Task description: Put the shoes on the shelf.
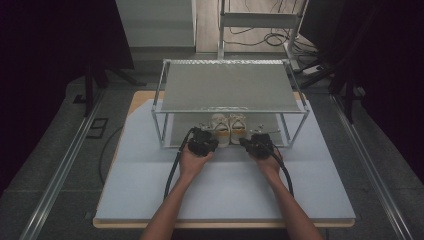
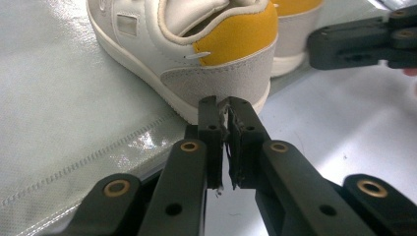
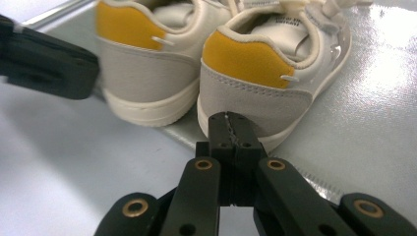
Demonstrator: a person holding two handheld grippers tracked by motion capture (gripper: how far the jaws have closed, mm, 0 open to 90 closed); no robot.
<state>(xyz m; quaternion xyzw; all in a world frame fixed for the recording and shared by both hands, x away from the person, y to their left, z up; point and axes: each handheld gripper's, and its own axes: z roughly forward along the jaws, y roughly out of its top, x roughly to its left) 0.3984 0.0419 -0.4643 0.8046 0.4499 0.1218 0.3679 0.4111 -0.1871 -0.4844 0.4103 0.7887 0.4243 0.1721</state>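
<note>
With both grippers, left (image 2: 224,105) and right (image 3: 229,119), pressed together empty at the shoes' (image 1: 228,128) heels, push evenly so the pair slides straight under the rack (image 1: 225,86).

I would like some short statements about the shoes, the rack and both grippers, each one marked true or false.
1. Two sneakers stand side by side under the metal rack. True.
2. The sneakers have blue heel patches. False: the patches are yellow.
3. The left gripper is shut, its tips at a sneaker's heel. True.
4. The right gripper is wide open. False: its jaws are shut.
5. The sneakers sit on the rack's top shelf. False: they are on the lower level.
</note>
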